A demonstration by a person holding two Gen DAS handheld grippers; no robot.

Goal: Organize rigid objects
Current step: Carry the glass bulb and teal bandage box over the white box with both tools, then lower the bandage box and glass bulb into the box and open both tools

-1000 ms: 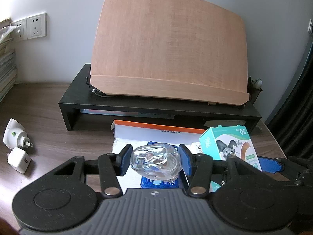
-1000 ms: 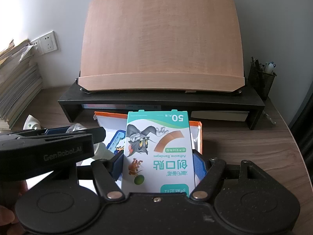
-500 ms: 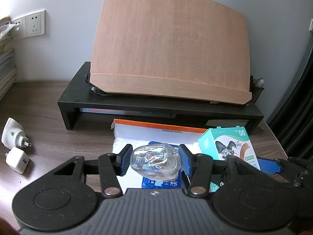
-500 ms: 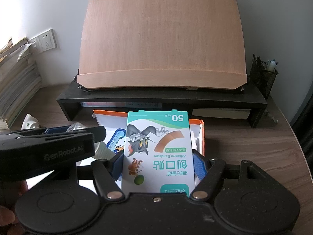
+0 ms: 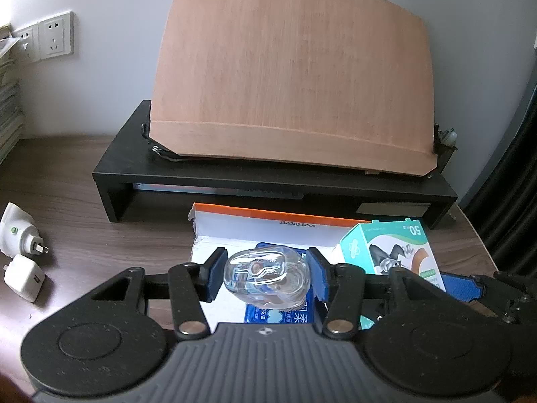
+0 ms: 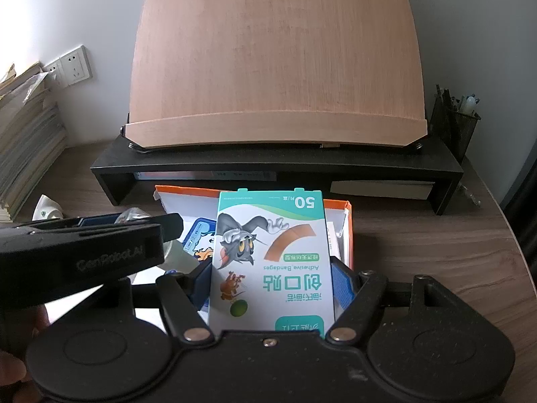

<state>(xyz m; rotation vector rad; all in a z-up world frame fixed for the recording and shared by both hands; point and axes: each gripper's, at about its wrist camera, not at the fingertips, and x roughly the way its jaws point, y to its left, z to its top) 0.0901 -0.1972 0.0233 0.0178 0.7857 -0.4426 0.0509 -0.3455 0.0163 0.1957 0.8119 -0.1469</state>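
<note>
The left gripper point(image 5: 266, 278) is closed on a small clear bottle point(image 5: 266, 280), its blue pads pressing the bottle from both sides, and it holds the bottle over the open white box with the orange rim point(image 5: 268, 213), above a blue packet point(image 5: 278, 314) lying inside. The right gripper point(image 6: 270, 282) is clamped on the bandage box point(image 6: 272, 255), printed face up with the text reading upside down from that camera, and holds it above the right half of the same open box point(image 6: 349, 231). Over the last second the black shelf point(image 5: 275, 176) and the tilted wooden board point(image 5: 295, 77) at 12 o'clock have slid slightly in the left view, and the two chargers point(image 5: 21, 258) at 9 o'clock have drifted toward the edge, so the left gripper has crept a little forward and to the right; the right view has barely altered. Neither grip has loosened and neither item has dropped. My reading is that both items are carried and poised over their destination, with placing not yet begun; lowering each into a free patch of the box, the bottle clear of the packet, looks like what remains. From the right view the left gripper point(image 6: 141, 221) sits close at 9 o'clock, so the two could bump.
</note>
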